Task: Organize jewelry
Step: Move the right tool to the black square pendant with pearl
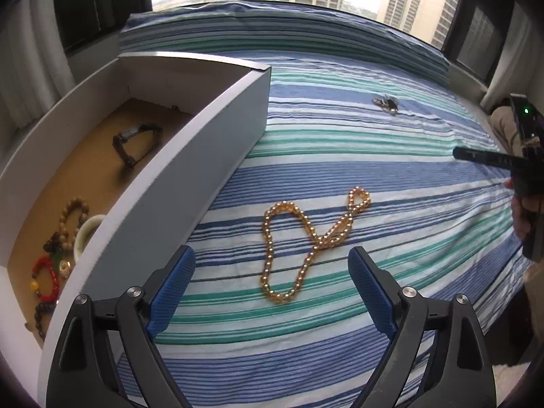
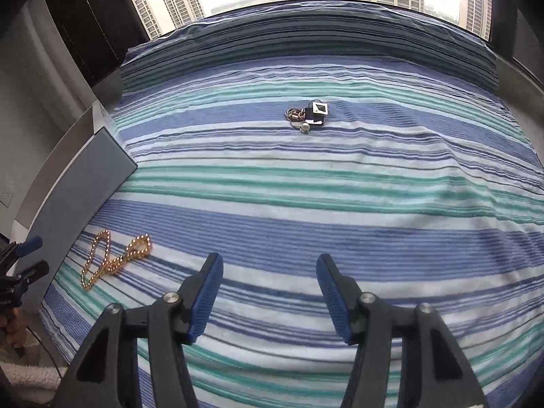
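A gold bead necklace [image 1: 306, 241] lies twisted on the striped bedspread, just ahead of my left gripper [image 1: 272, 272], which stands open and wide with nothing between its blue pads. The same necklace [image 2: 112, 258] shows at the left of the right wrist view. My right gripper [image 2: 270, 287] is open and empty above the bedspread. Farther off lies a small tangle of dark and silvery jewelry [image 2: 307, 115], also seen far ahead in the left wrist view [image 1: 386, 103]. A white box [image 1: 204, 129] at the left holds several bracelets, among them red beads [image 1: 46, 278] and a dark bracelet [image 1: 132, 142].
The striped bedspread [image 2: 340, 204] covers the whole work surface up to a window with tower blocks outside. The box's long wall [image 2: 81, 183] borders the left side. The right gripper's black body [image 1: 510, 163] and a hand reach in from the right edge.
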Demonstrator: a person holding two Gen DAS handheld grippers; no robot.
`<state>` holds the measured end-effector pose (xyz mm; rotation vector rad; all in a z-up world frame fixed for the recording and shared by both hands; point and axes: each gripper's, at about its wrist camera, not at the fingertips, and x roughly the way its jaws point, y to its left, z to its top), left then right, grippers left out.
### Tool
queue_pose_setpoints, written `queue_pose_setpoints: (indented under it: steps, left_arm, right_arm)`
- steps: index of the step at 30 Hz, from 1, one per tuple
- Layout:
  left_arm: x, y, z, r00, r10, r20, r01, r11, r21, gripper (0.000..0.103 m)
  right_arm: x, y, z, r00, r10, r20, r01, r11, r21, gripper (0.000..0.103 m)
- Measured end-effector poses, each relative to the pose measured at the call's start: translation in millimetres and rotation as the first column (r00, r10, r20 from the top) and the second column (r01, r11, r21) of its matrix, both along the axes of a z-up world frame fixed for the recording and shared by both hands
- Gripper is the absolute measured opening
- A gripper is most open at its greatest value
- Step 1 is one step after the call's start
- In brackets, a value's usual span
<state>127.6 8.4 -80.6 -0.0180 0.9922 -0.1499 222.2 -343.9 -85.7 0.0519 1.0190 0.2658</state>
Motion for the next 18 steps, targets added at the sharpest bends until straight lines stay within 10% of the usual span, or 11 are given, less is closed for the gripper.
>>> queue_pose_setpoints:
  steps: [6,13,18]
  left_arm:
    - [-15,-4,6,1.000,-0.010,0.013,0.010,1.000,0.009,0.092]
    - [-27,6,3,1.000,0.019,-0.003,-0.019,1.000,0.006,0.093]
    - [-30,14,-6,0.999,0.043,-0.028,-0.043,0.999,-0.008,0.093]
  right_arm:
    - [118,-66,13,0.979,-0.199,0.034,0.199,0.980,0.020,0.058]
    - [201,-58,-28,0.969,-0.208,-0.133,0.232,0.951,0.204,0.063]
    - [209,7,-48,0.986,-0.128,-0.105,0.132,0.990,0.038,0.063]
